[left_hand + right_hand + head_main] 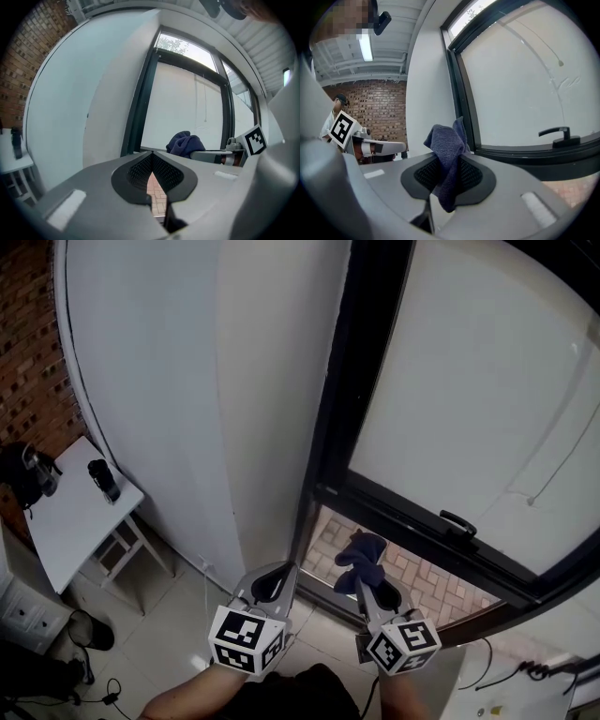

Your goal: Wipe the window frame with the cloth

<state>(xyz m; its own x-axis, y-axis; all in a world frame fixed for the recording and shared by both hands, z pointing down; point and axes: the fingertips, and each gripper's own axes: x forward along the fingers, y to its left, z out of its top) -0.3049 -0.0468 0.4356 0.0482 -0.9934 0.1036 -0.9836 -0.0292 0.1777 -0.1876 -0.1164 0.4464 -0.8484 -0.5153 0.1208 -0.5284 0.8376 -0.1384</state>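
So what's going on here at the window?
A person holds a gripper in each hand, facing a black window frame. The right gripper is clamped on a dark blue cloth, held near the frame's lower left corner; I can't tell whether it touches yet. The left gripper is shut and empty beside it.

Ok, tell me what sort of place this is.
Likely an indoor workroom beside a large window: a bare brick wall, a black window frame with a handle, and a small white table.
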